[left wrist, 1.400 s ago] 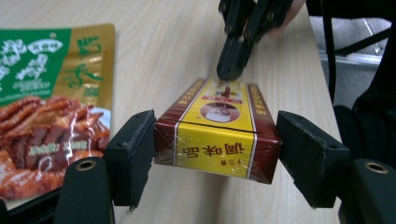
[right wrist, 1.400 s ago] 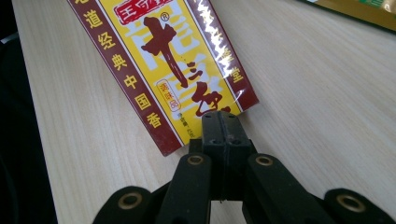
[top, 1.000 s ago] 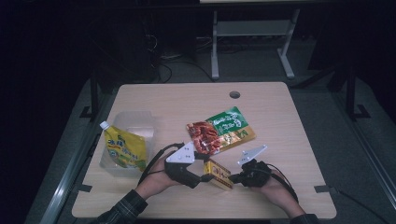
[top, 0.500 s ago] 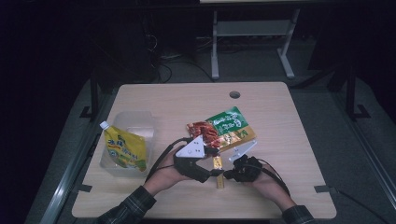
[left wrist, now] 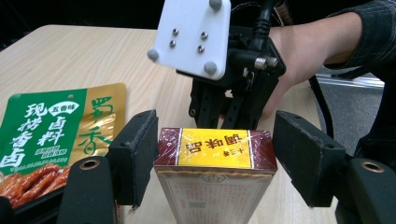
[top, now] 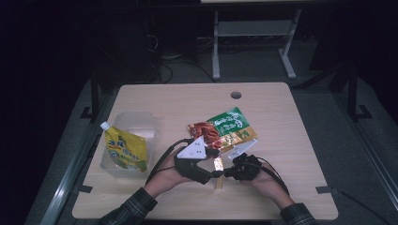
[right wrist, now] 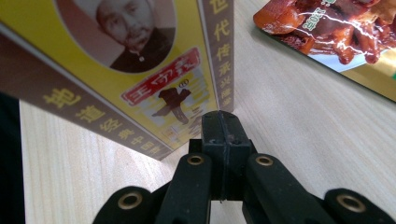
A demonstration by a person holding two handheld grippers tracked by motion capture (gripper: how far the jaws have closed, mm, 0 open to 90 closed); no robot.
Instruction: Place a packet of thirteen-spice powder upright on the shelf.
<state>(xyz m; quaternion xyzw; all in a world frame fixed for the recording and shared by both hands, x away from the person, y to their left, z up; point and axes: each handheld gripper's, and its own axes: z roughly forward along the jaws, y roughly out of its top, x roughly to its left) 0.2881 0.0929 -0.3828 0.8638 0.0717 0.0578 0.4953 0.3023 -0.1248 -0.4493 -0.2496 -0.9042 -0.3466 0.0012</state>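
Observation:
A yellow and brown box [top: 218,168] stands on end on the wooden table [top: 291,140], near its front edge. In the left gripper view my left gripper [left wrist: 217,154] is open around the box [left wrist: 215,186]: one pad [left wrist: 140,154] sits at its side and the other pad [left wrist: 303,163] stands a little off. Beyond the box, the right gripper [left wrist: 229,98] with its white plate points at the box's far side. In the right gripper view my right gripper [right wrist: 220,122] is shut, its tips against the printed face of the box [right wrist: 130,60].
A green, gold and red snack pack [top: 223,129] lies flat just behind both grippers. At the left, a clear tub [top: 133,123] holds a yellow spouted pouch [top: 124,150]. A cable hole [top: 235,95] is near the table's far edge.
The box has gone from lying flat between the grippers to standing on end. Both hands have drawn in a little around it.

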